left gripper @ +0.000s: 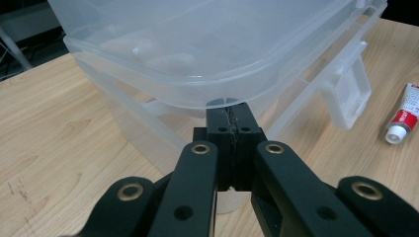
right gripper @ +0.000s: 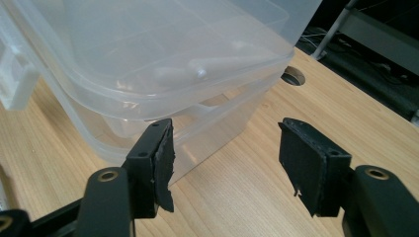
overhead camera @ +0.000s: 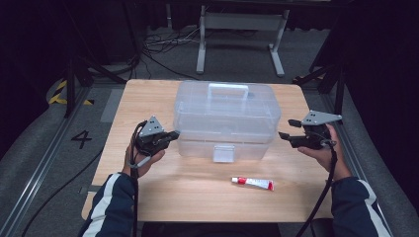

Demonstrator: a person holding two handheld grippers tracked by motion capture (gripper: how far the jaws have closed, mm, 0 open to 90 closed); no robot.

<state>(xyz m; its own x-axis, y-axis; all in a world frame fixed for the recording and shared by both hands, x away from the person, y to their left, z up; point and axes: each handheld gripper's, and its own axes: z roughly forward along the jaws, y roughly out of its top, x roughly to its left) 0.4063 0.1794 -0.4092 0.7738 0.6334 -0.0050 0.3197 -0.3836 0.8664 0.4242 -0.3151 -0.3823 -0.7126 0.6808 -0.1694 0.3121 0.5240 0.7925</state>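
Observation:
A clear plastic box [overhead camera: 225,118] with a lid and top handle stands in the middle of the wooden table [overhead camera: 148,98]. My left gripper [overhead camera: 175,134] is at the box's left end, shut with nothing between its pads. In the left gripper view its tips [left gripper: 231,111] sit right under the lid rim of the box [left gripper: 197,49]. My right gripper [overhead camera: 289,128] is at the box's right end, open. In the right gripper view its jaws [right gripper: 225,143] stand wide apart just short of the box [right gripper: 148,49], with bare tabletop between them.
A small white tube with a red cap [overhead camera: 253,183] lies on the table in front of the box, also seen from the left gripper [left gripper: 405,116]. The box's front latch [overhead camera: 223,153] hangs down. Cables and a metal stand [overhead camera: 242,44] are on the floor beyond the table.

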